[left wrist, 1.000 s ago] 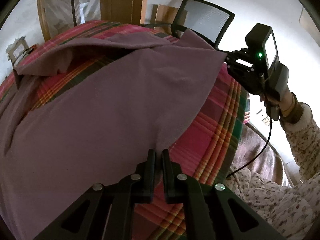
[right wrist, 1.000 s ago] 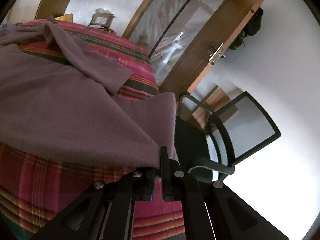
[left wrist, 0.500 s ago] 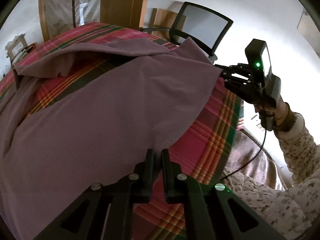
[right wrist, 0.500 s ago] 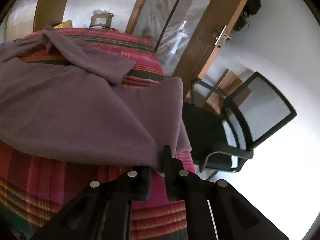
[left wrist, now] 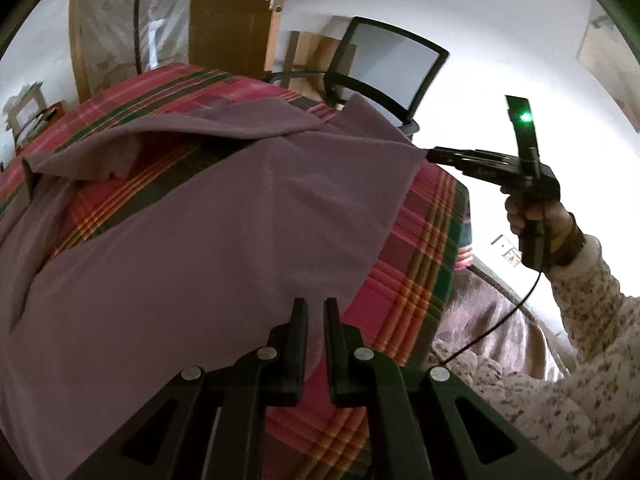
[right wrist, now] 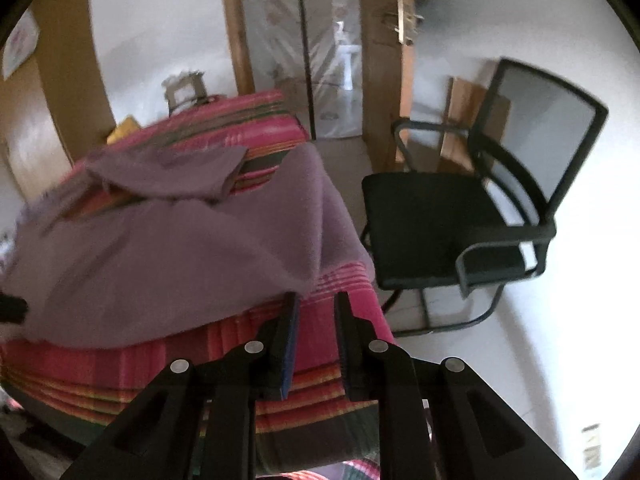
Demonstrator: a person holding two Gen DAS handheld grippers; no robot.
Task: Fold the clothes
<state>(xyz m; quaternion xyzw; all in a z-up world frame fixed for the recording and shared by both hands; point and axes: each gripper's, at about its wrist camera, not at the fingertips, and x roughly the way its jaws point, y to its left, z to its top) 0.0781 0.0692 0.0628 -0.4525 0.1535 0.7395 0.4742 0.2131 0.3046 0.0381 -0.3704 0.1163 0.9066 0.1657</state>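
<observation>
A mauve shirt (left wrist: 192, 240) lies spread, not folded, over the plaid-covered bed (left wrist: 420, 280). Left claw (left wrist: 316, 312) pinches its near hem; right claw (right wrist: 316, 308) stands slightly parted, empty, at the bed's corner.

Matt mauve cloth garment (left wrist: 200, 240), woven plaid bedcover (left wrist: 420, 248)

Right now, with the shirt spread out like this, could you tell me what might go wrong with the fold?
1. The right gripper is open, and the shirt's corner lies at the bed's edge; it may slip off toward the chair.
2. Only the left gripper pinches the hem, so pulling could skew the shirt.
3. The far sleeve lies crumpled; folding over it may trap creases.
</observation>
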